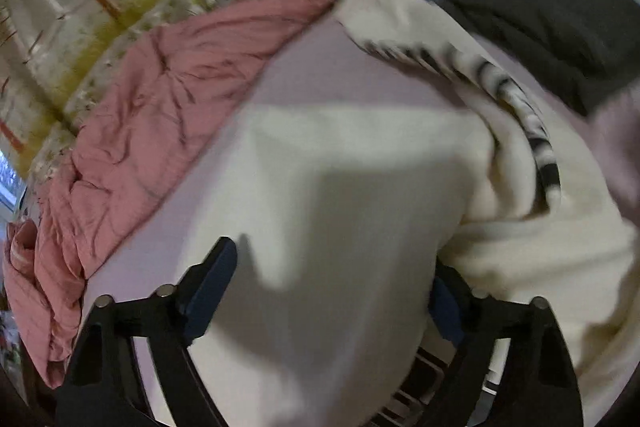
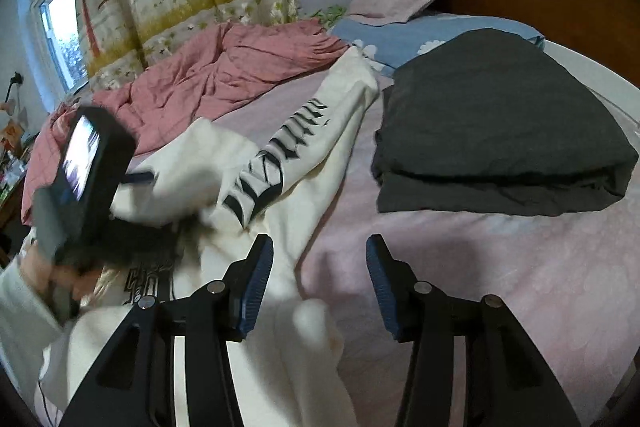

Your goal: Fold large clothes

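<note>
With both the left gripper [image 1: 332,291] and right gripper [image 2: 318,287] held wide apart over the white top [image 2: 288,187], the sleeve [image 2: 320,115] could be left unfolded if missed

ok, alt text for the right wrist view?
The open right gripper hovers over a cream sweatshirt with black lettering, spread on a pink bedsheet. The left gripper is blurred at the left over the same garment. A folded dark grey garment lies to the right, a rumpled pink quilt behind.
</note>
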A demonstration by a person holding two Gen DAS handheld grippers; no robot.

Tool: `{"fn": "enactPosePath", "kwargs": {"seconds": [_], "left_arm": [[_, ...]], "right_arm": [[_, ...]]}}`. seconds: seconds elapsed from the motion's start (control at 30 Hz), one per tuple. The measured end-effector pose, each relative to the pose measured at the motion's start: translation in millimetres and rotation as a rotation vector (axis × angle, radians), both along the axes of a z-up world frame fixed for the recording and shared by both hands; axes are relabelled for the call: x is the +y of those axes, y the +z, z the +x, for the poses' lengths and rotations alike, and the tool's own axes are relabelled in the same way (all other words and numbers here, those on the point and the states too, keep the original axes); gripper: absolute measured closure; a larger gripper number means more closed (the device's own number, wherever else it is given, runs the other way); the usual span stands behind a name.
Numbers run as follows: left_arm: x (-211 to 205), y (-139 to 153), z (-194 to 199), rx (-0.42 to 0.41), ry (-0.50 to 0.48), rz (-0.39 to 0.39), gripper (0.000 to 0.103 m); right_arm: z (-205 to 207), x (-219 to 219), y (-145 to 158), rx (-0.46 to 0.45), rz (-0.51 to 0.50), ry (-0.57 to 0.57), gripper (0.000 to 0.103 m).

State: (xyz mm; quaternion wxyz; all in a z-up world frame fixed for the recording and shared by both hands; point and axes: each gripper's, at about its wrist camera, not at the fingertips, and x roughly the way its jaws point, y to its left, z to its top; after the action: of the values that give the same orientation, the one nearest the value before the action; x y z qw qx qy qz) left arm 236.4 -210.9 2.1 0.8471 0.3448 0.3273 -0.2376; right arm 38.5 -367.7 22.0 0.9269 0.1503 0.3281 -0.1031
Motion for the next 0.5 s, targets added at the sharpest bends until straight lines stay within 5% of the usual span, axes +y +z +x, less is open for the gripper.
{"fn": "enactPosePath", "kwargs": {"seconds": [0.1, 0.2, 0.27, 0.33, 0.5], "left_arm": [[6.7, 20.5, 25.8, -0.158, 0.073, 0.033, 0.031], [27.9, 37.1, 68.5, -0.364, 0.292, 0.141, 0.056], [61.8, 49.6, 105.1, -0.373, 0.484, 0.153, 0.064], [102.4, 61.1, 132.2, -0.358, 0.653, 0.129, 0.089], [150.4, 71.3, 142.4, -0.366, 0.755, 0.125, 0.083]], "right_arm": [[1.8, 13.9, -4.0, 0.025, -0.029, 0.042, 0.052], [5.2, 25.4, -3.6, 0.029, -0.059, 0.078, 0.052], [6.2, 30.3, -3.8, 0.031, -0.105, 0.080, 0.052], [8.0, 31.5, -5.3, 0.038, -0.120, 0.079, 0.052], [13.0, 30.8, -7.9, 0.051, -0.125, 0.072, 0.052]]}}
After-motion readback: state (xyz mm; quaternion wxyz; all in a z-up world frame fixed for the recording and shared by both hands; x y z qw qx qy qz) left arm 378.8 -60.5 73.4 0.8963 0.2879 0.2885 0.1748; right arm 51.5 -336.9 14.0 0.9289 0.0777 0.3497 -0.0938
